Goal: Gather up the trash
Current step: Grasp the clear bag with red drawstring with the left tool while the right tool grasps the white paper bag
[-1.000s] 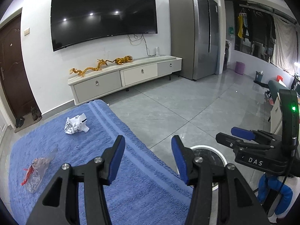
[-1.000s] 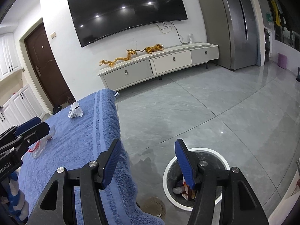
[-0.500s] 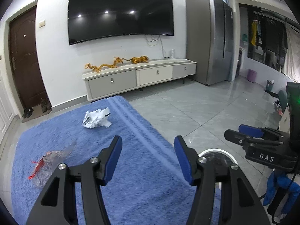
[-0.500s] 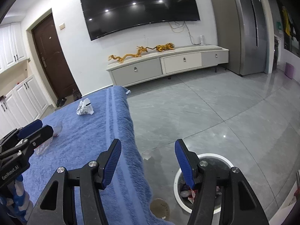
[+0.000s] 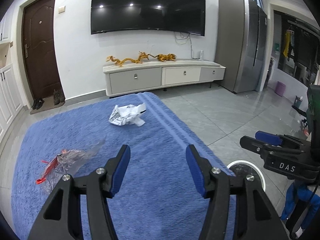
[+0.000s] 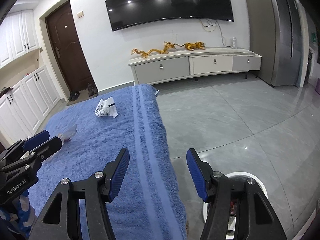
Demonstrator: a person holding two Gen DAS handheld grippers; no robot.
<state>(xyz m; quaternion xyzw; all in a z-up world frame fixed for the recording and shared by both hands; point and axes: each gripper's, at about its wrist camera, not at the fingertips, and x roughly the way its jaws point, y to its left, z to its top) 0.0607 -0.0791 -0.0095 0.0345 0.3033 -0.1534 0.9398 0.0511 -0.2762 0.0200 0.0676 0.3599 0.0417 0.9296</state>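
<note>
Holding: you hold both tools above a table draped in a blue towel (image 5: pixel 160 140), neither touching anything.
Left hand-held gripper (image 5: pixel 158 168): released, pads apart, only towel showing between them.
Right hand-held gripper (image 6: pixel 158 170): released as well, spread over the towel's right edge, carrying no trash.
Crumpled white paper (image 5: pixel 128 116): lies on the far part of the towel, well apart from both tools.
Clear plastic wrapper (image 5: pixel 66 164): has red scraps; lies at near left on the towel, just left of your left tool's left finger.
Trash bin (image 6: pixel 258 182): white-rimmed, stands on the grey floor at near right beside the table, litter visible inside.
</note>
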